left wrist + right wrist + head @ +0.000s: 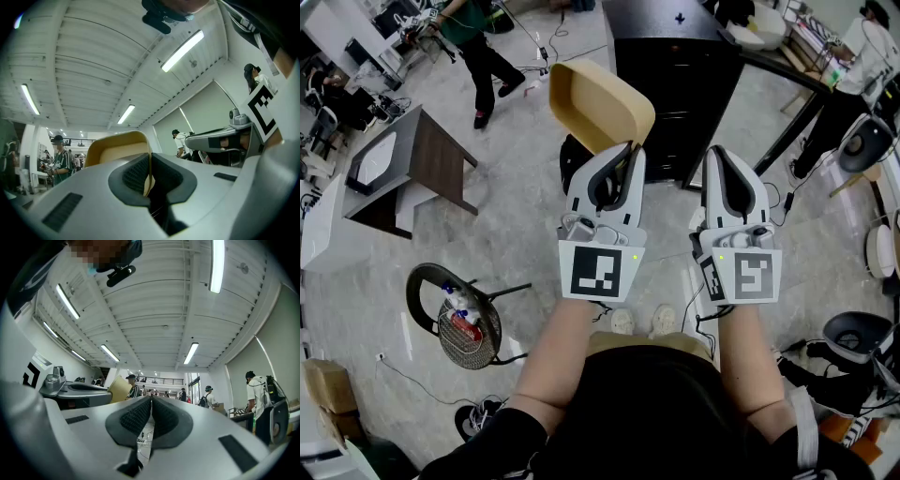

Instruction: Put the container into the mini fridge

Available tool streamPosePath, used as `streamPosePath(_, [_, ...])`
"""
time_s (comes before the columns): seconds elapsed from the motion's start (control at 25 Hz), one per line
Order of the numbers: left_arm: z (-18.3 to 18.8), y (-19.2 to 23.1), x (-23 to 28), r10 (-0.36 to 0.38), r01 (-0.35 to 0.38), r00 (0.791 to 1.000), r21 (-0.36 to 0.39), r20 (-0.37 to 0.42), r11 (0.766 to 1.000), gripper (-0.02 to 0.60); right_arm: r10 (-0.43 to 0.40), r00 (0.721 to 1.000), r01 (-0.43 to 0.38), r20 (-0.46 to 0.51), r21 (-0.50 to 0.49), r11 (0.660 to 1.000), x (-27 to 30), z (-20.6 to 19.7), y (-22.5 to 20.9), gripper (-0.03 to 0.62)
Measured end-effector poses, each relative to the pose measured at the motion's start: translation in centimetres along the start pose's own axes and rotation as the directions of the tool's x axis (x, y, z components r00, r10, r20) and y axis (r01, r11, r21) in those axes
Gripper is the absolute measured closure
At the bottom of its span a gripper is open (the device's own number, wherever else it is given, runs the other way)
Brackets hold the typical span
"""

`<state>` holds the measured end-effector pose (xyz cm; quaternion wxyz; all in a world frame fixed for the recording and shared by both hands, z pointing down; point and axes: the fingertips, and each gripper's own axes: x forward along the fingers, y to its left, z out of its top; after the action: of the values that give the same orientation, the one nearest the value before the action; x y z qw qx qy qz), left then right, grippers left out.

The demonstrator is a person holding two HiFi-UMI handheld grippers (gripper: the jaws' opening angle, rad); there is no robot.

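Note:
A tan, open-topped container [600, 103] is held up in the air, and my left gripper [623, 152] is shut on its thin wall. In the left gripper view the container's rim [117, 150] runs between the dark pads [136, 173] and rises beyond them. My right gripper [718, 155] is raised beside it, to the right, shut with nothing in it; in the right gripper view [151, 404] its pads meet. Both grippers point up towards the ceiling. A black, box-shaped unit [675, 75], possibly the mini fridge, stands on the floor just beyond the grippers.
A small dark side table [427, 159] stands to the left. A round wire stool [467, 323] with bottles is at lower left. A black desk [787, 84] stands at upper right. People [478, 47] stand further off, and cables lie on the marble floor.

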<state>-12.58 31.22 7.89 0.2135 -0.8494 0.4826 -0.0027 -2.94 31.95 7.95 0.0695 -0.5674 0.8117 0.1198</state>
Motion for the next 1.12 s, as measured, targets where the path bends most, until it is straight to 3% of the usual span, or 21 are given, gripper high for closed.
streamPosePath(1.12, [-0.1, 0.2, -0.7, -0.038, 0.039, 0.999, -0.019, 0.022, 0.999, 0.546, -0.028, 1.000, 0.029, 0.010, -0.041, 0.999, 0.2, -0.2, 1.2, 0.553])
